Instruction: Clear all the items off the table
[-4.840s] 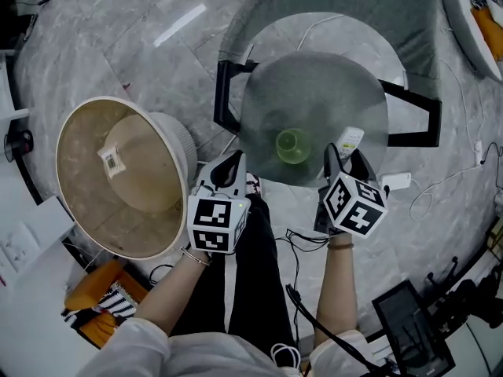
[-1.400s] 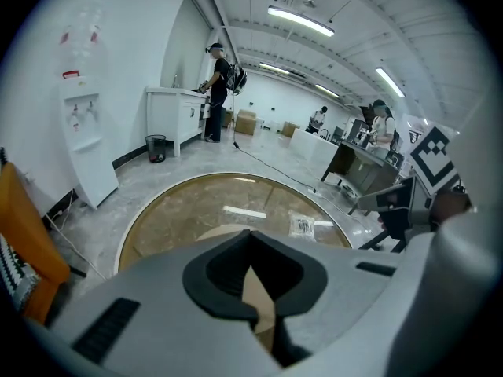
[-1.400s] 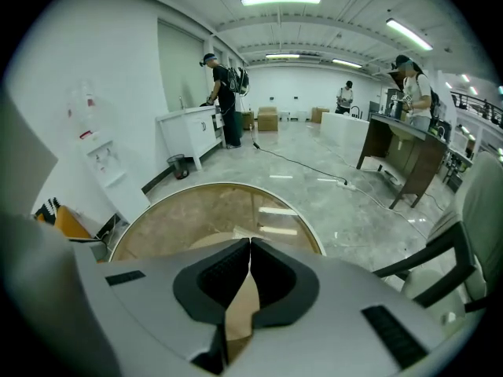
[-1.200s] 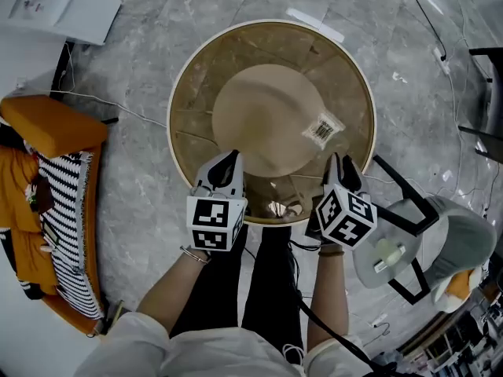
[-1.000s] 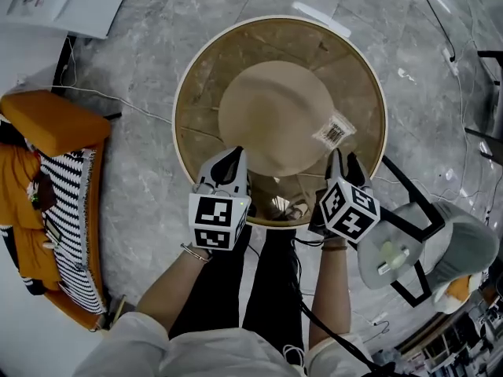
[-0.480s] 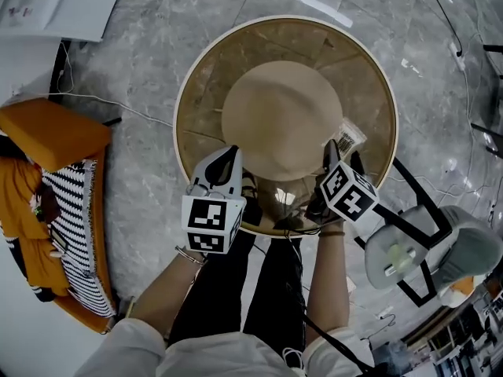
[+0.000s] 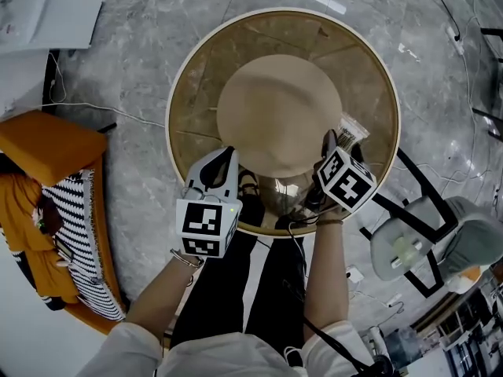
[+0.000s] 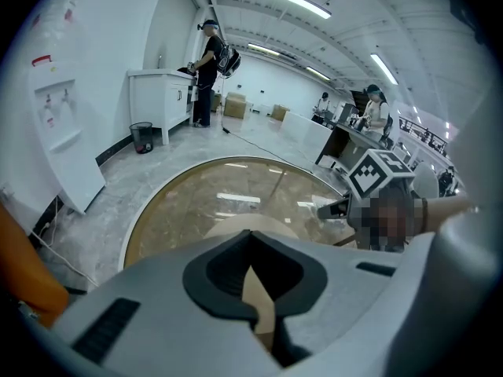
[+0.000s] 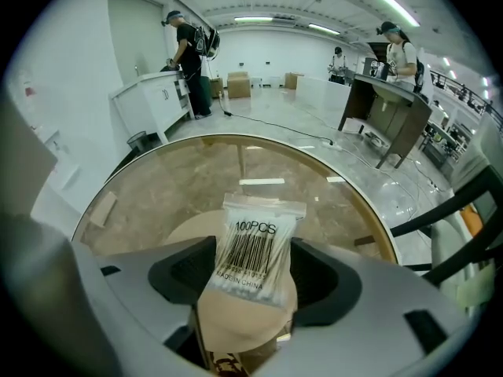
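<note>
A large round basket (image 7: 189, 85) with a tan inside and a pale round base (image 7: 279, 112) stands on the floor in front of me. My right gripper (image 7: 330, 144) hangs inside its near right part, pointing steeply down. Its jaws have just been opening, and a clear bag of cotton swabs (image 9: 253, 254) with a barcode lies loose between them. In the head view the bag (image 7: 351, 132) shows just past the fingertips. My left gripper (image 7: 224, 157) hovers over the basket's near left rim, shut with nothing in it; between its fingers I see only the basket (image 8: 181, 203).
A small grey table with a black frame (image 7: 416, 242) stands to the right, with a pale cup (image 7: 397, 250) on it. An orange cushion and striped cloth (image 7: 47, 144) lie at the left, a white box (image 7: 39, 14) at the upper left. Cables cross the floor.
I have turned from the grey table to the basket. The right gripper has dropped deeper into the basket and spread its jaws; the bag now shows beyond its tips. The left gripper sank a little.
</note>
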`<state>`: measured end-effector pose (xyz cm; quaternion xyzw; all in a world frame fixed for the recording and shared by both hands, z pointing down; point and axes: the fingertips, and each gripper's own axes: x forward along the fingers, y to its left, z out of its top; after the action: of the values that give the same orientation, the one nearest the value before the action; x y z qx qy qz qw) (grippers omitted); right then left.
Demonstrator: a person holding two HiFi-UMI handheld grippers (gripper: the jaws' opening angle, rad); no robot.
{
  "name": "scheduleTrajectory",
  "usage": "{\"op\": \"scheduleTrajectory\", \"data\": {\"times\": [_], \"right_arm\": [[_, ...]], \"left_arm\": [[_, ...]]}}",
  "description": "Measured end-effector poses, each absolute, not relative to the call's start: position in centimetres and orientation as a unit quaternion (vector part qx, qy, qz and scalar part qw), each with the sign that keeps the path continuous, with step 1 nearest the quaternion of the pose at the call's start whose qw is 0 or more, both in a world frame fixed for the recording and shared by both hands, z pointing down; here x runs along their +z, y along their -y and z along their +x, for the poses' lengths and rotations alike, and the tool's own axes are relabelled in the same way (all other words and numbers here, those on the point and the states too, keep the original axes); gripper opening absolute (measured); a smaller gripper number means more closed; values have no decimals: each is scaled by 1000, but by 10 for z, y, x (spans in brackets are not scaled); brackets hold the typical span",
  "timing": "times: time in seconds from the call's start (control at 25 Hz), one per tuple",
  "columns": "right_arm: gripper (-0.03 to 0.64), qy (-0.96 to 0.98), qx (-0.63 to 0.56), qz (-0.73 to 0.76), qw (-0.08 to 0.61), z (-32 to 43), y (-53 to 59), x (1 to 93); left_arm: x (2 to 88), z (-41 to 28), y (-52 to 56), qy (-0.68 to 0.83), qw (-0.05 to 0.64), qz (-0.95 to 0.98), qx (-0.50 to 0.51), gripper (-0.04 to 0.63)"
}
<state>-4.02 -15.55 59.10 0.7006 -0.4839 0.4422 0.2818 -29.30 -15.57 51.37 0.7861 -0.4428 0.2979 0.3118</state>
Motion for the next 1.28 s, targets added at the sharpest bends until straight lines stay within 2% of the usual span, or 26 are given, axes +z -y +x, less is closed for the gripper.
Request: {"op": "scheduleTrajectory", "data": {"times": [0.24, 0.6, 1.28], "right_arm": [[290, 475, 438, 705, 295, -39, 152, 592], [214, 498, 451, 682, 289, -40, 154, 589], [209, 508, 442, 702, 229, 1, 94, 534]], "left_arm": [[512, -294, 156, 442, 307, 788, 300, 2], [515, -292, 145, 439, 309, 786, 306, 2], [503, -227, 119, 410, 291, 808, 309, 2]]}}
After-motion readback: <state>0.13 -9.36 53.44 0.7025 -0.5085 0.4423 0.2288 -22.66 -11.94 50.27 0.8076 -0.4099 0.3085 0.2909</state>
